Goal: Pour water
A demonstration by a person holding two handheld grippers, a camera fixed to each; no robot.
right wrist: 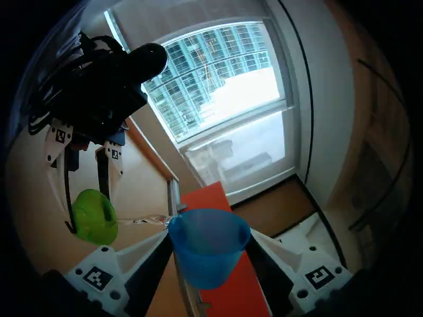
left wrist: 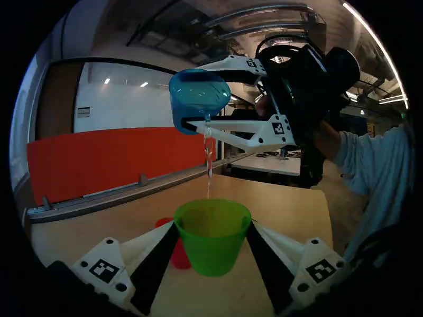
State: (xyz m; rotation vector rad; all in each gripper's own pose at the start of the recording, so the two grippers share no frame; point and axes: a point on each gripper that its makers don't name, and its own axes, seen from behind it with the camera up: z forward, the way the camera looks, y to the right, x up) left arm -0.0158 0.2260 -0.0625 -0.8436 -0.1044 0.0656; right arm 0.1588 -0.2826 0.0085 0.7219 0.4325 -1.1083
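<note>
Mid-pour: blue cup (left wrist: 196, 98) pinched between right gripper (right wrist: 210, 238) jaws and tipped above green cup (left wrist: 212, 245) pinched between left gripper (left wrist: 211, 235) jaws, thin water stream (left wrist: 209, 158) falling into it; next probably needs steady tilt centred over the rim, then righting before overflow.

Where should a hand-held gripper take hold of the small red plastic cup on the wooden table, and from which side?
Probably its side wall, coming level from the side, a finger on each flank: the small red plastic cup seems to stand upright on the wooden table. The green plastic cup hides much of it.
</note>
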